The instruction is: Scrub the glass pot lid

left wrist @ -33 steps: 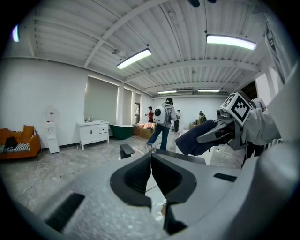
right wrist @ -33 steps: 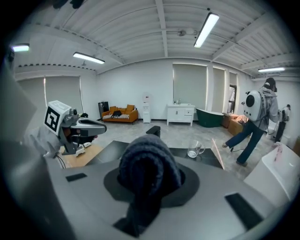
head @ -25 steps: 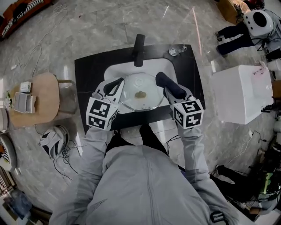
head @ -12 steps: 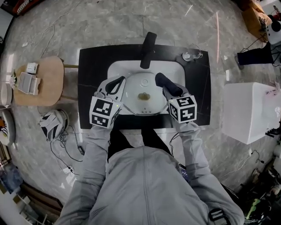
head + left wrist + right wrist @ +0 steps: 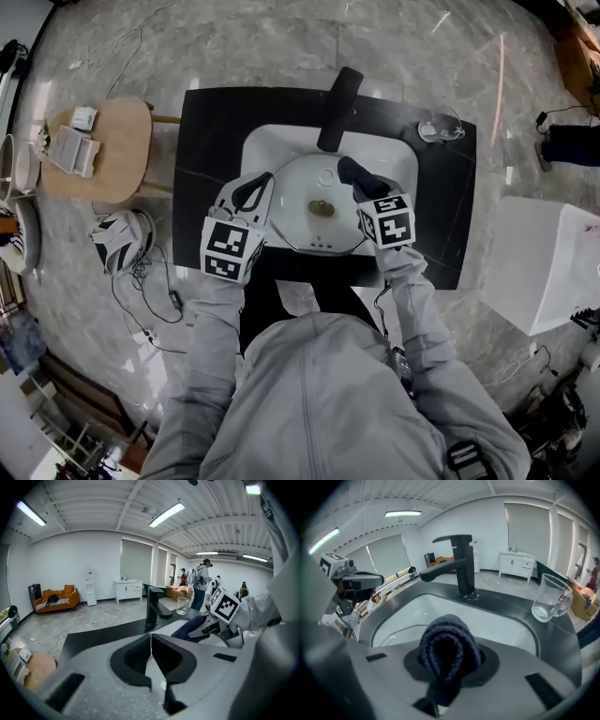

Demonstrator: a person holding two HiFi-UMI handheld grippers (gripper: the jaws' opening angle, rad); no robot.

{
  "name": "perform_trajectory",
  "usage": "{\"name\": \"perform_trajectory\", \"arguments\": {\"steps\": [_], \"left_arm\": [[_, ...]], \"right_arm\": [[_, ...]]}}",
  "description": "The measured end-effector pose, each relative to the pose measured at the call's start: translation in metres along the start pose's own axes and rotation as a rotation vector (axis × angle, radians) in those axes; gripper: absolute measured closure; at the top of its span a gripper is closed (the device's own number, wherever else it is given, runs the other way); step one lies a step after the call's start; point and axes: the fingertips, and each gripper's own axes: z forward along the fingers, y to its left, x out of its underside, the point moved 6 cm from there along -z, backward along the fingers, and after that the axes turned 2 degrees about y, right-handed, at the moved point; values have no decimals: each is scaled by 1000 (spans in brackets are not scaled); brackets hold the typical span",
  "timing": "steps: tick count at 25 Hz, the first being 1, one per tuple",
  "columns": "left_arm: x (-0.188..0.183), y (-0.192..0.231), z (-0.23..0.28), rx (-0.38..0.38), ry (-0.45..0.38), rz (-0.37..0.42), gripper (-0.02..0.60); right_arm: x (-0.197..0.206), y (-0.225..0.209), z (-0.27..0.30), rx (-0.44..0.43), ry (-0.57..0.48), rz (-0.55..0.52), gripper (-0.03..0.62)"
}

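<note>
Looking down from the head view: grey marble floor point(image 5: 234, 47) fills the frame, with a black rectangular countertop point(image 5: 206, 141) at upper centre. A white oval sink basin point(image 5: 272, 145) is set into it. A white box point(image 5: 548, 262) stands at the right edge and a round wooden stool point(image 5: 103, 150) at the upper left, both apart from the counter.

The round glass pot lid point(image 5: 300, 225) lies in the basin, centre frame, toward the basin's lower edge. There is a small brownish spot point(image 5: 321, 207) at its middle; I can't tell what it is. A black angular faucet point(image 5: 339, 108) rises just above the lid.

Left gripper point(image 5: 255, 187) sits at the lid's left rim. In the left gripper view its jaws point(image 5: 151, 644) are drawn together to a thin slit, pinched on that rim.

Right gripper point(image 5: 370, 195) sits at the lid's right side. Its jaws are clamped on a rolled dark blue cloth point(image 5: 449, 653), and the roll bulges out past the jaws. From the head view the cloth point(image 5: 352, 171) sits over the lid's upper right part; I can't tell if it is touching.

A clear glass mug point(image 5: 551, 599) stands upright at the counter's upper right, well apart from the lid.
</note>
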Motion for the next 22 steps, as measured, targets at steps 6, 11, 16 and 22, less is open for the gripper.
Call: {"name": "perform_trajectory", "arguments": {"steps": [6, 11, 16, 22], "left_arm": [[22, 12, 12, -34, 27, -61, 553], [37, 16, 20, -30, 41, -102, 552], [38, 17, 26, -20, 37, -113, 553], [37, 17, 30, -1, 40, -105, 554]], "right_arm": [[10, -12, 36, 41, 105, -56, 511], [17, -20, 59, 68, 174, -69, 511], [25, -22, 79, 90, 213, -98, 513], [21, -18, 105, 84, 230, -120, 511]]}}
